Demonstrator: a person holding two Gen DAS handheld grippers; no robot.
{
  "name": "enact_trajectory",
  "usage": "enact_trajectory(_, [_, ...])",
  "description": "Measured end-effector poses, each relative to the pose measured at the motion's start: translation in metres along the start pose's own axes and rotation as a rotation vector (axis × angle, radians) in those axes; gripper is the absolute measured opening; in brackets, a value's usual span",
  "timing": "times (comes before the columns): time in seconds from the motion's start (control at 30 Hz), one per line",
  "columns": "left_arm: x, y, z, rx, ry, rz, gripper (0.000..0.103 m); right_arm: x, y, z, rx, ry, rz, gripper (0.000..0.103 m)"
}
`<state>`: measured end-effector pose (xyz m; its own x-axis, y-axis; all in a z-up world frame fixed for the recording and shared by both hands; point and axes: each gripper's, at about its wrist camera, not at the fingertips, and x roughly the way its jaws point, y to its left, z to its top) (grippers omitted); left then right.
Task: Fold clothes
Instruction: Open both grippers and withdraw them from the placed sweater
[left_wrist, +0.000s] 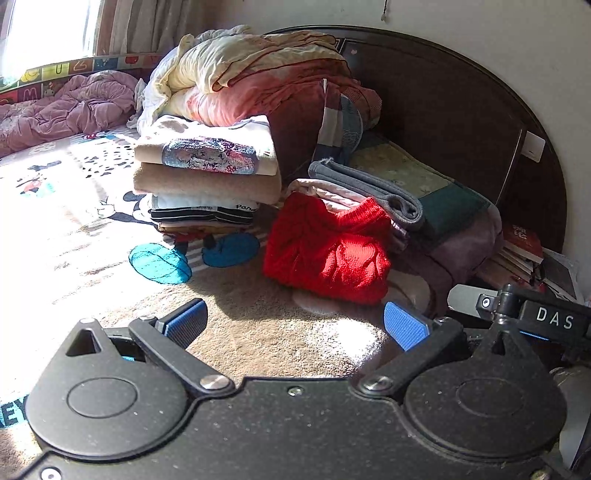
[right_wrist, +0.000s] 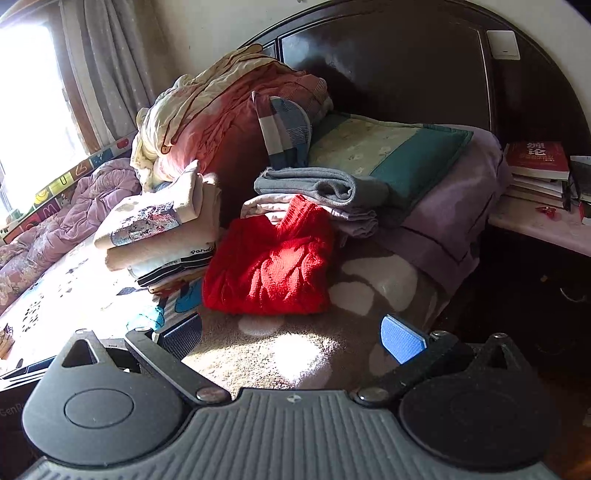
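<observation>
A: Red knit sweater (left_wrist: 327, 251), folded, lies on the bed (left_wrist: 258, 332), centre of both views, dead ahead of both sets of fingers.

B: Long axis?

A: Roughly left-right across frame. Grey folded garment (left_wrist: 369, 188) sits behind it, upper right; tall folded stack (left_wrist: 207, 177) to its left.

B: Fingers?

A: Left gripper (left_wrist: 295, 325) spread wide, holding nothing. Right gripper (right_wrist: 291, 336) likewise. Neither touches cloth.

B: Nearer hand?

A: Cannot tell; both similar.

We hold our left gripper (left_wrist: 295, 325) low in the frame, jaws spread wide and empty; our right gripper (right_wrist: 291, 334) matches it.
</observation>
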<state>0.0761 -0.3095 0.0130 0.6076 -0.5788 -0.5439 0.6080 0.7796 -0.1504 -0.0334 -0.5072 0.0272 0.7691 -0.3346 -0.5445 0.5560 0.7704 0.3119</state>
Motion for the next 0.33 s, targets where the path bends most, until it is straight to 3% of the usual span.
enact_trajectory(0.33, [-0.019,-0.003,-0.008,0.013,-0.016,-0.008,0.103,-0.012,0.003,-0.003,-0.017,0.018,0.001,0.102])
